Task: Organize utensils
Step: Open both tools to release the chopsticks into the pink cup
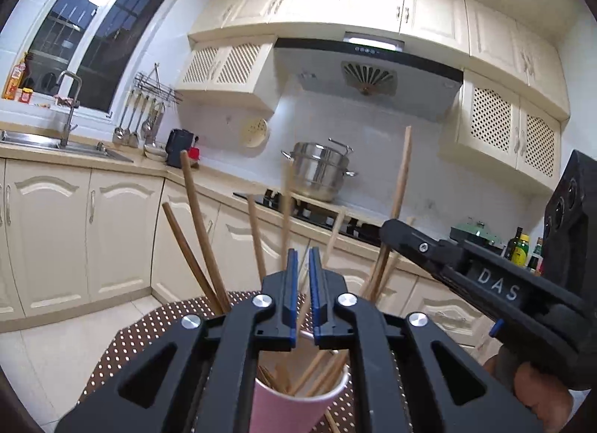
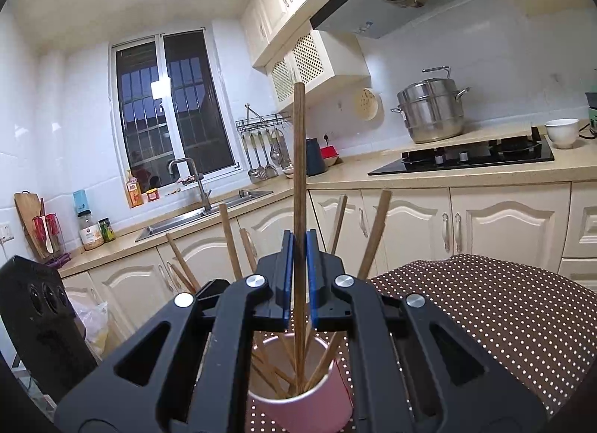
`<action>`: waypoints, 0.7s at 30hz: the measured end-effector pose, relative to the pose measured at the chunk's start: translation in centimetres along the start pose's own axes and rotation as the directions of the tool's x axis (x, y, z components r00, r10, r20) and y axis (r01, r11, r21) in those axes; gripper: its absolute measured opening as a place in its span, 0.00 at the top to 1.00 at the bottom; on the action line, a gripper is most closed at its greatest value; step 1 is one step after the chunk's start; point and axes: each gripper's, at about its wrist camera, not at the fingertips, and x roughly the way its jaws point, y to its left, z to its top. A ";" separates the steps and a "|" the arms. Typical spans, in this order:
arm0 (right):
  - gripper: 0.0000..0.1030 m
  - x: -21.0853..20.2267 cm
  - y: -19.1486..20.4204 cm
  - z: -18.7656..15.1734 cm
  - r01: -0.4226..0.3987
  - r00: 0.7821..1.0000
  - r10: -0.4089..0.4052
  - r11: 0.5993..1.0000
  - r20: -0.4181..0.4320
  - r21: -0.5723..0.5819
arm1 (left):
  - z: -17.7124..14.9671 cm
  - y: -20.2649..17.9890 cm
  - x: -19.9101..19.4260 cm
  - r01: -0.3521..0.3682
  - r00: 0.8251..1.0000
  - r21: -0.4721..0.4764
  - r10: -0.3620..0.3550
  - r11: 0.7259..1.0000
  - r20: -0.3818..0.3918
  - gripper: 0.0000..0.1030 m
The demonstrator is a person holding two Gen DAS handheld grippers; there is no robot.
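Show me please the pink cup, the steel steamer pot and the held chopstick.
pink cup (image 2: 309, 408), right wrist view, front wall.
steel steamer pot (image 2: 433, 112), right wrist view, side wall.
held chopstick (image 2: 298, 157), right wrist view, upper shaft.

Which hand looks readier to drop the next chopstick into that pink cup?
The right: the right gripper is shut on a dark chopstick standing over the pink cup. The left gripper looks shut and empty.

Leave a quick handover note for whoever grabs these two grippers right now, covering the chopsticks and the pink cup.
Right gripper: shut on one dark chopstick, held upright, its lower end already inside the pink cup.
Left gripper: shut, and I can't tell whether it pinches anything; it sits just over the cup.
Done: several chopsticks already stand in the cup on the dotted cloth.
Left: release the held chopstick into the cup, then look for any strays.
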 end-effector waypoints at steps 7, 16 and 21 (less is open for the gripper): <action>0.93 -1.2 0.1 -0.3 0.007 1.000 -0.007 1.000 -0.016 0.002 | 0.3 -0.2 -1.4 0.002 0.999 -0.020 -0.003 1.000 -0.032 0.71; 0.93 -1.6 1.0 -1.2 0.011 0.998 -0.011 1.000 -0.059 -0.006 | 1.3 -0.2 -3.5 -0.112 0.989 0.030 0.114 0.993 -0.092 0.56; 0.92 -1.9 1.5 -1.3 0.024 0.997 -0.024 1.000 -0.069 -0.006 | 1.7 0.3 -4.4 -0.164 0.979 0.053 0.170 0.985 -0.116 0.51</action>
